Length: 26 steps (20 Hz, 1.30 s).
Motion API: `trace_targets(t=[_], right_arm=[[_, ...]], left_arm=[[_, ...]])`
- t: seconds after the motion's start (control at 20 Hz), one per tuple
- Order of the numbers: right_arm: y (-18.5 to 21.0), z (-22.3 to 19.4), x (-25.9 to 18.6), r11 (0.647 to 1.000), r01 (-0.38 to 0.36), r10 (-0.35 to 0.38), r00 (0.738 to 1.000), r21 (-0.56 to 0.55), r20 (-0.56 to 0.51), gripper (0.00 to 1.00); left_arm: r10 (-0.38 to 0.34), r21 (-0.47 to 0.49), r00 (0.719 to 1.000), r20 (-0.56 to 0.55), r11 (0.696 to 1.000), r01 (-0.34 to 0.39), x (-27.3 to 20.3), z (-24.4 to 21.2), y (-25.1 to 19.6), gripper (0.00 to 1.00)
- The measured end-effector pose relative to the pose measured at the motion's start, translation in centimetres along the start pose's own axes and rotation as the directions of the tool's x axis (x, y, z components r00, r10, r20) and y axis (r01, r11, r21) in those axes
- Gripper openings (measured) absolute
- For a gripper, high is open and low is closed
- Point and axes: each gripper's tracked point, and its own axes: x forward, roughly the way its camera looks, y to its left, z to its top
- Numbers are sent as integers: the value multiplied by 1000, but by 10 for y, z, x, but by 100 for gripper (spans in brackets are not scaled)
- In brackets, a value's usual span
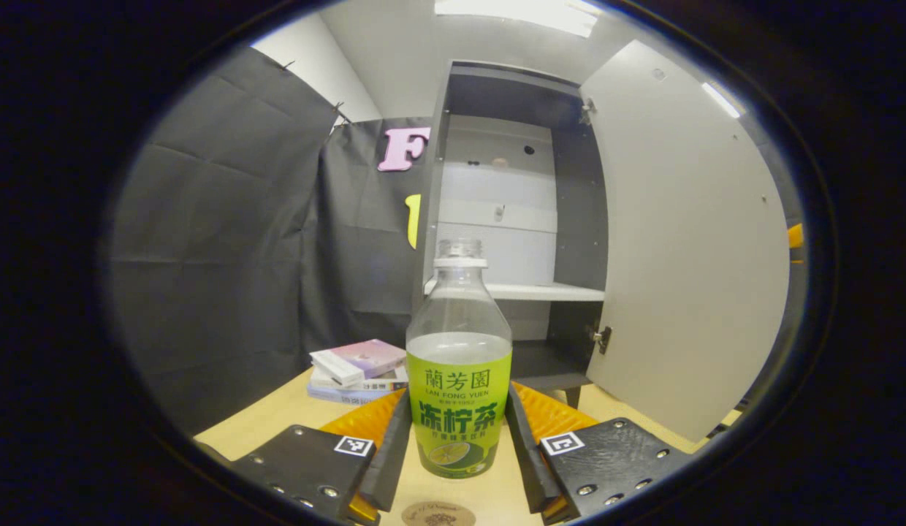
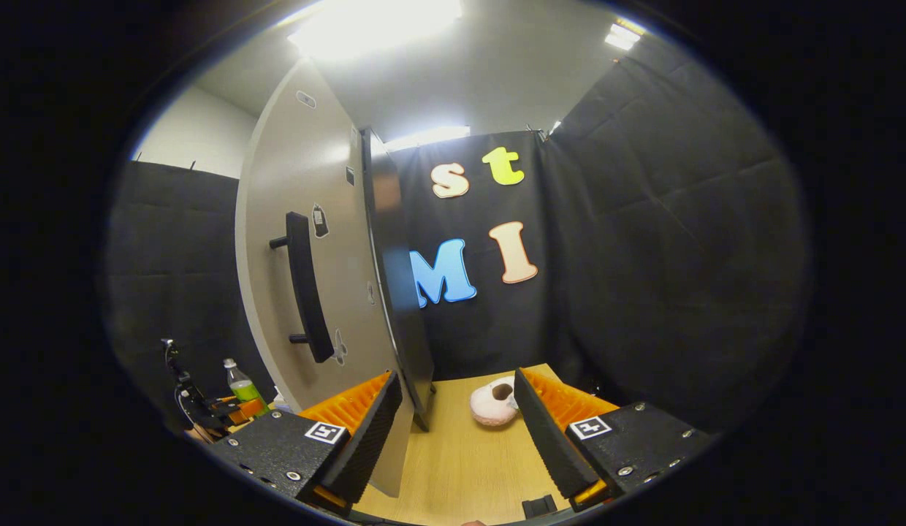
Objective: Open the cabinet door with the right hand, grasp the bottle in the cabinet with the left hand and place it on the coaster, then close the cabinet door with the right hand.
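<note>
One cabinet door swung wide. We see bottle upright between left gripper fingers, contact unclear; coaster cut off below. Right gripper jaws apart, holding nothing, near door edge.

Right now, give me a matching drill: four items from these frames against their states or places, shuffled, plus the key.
Items:
1. clear plastic bottle with green label
2. grey cabinet door with black bar handle
3. round brown coaster
4. stack of books

States:
A. swung open
B. on the wooden table, left of the cabinet
C. between the left claw's fingers
D. on the table just in front of the bottle

Pairs: 1-C, 2-A, 3-D, 4-B
</note>
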Motion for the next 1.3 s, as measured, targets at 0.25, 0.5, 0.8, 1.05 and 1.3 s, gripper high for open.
trace_targets(t=[0.25, 0.5, 0.8, 1.05, 1.3], right_arm=[[-2, -7, 4, 1000, 10, -11, 999, -14, -33, 95], [-2, -9, 5, 998, 23, -26, 998, -50, -56, 95], [8, -16, 9, 994, 17, -27, 996, -110, -88, 95], [25, -23, 15, 988, -25, 7, 993, -152, -117, 95], [22, -8, 23, 987, 12, -21, 998, -163, -51, 95]], left_arm=[[31, 20, 998, -53, 999, -30, -4, -50, 9, 68], [79, 23, 992, -95, 997, -78, -7, -92, 25, 67], [95, 48, 986, -135, 995, -90, -19, -133, 27, 68], [118, 44, 982, -148, 993, -113, -26, -152, 35, 68], [119, 46, 982, -150, 993, -113, -33, -159, 31, 72]])
